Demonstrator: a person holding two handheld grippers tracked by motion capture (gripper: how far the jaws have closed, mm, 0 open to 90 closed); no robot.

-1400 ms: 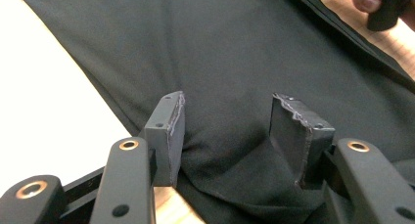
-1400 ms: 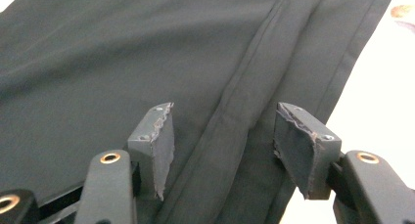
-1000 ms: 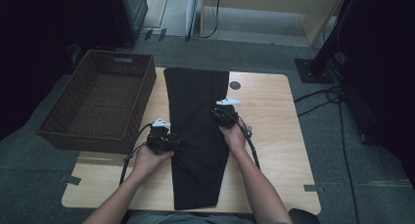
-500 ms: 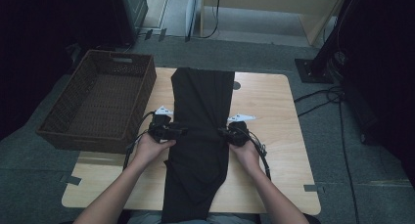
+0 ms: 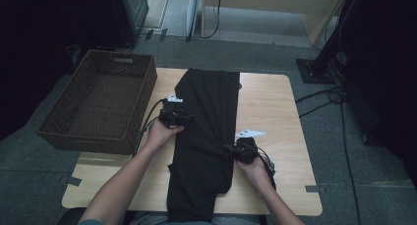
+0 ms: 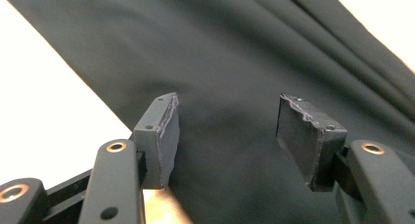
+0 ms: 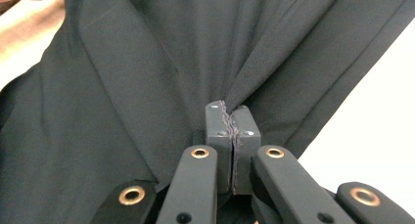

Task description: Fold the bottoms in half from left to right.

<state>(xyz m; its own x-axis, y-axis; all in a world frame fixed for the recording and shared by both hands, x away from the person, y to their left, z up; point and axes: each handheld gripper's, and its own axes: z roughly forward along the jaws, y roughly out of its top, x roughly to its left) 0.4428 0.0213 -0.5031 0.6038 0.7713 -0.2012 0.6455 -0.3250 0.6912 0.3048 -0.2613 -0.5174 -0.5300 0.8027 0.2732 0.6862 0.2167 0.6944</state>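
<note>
While right tongs pinch one black garment, one basket alongside.

garment lies along the table, basket at its left.

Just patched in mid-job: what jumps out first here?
A long black garment lies down the middle of the wooden table. The right gripper is shut on a pinched fold at its edge, while the left gripper stands open over the cloth. A brown wicker basket sits left.
</note>
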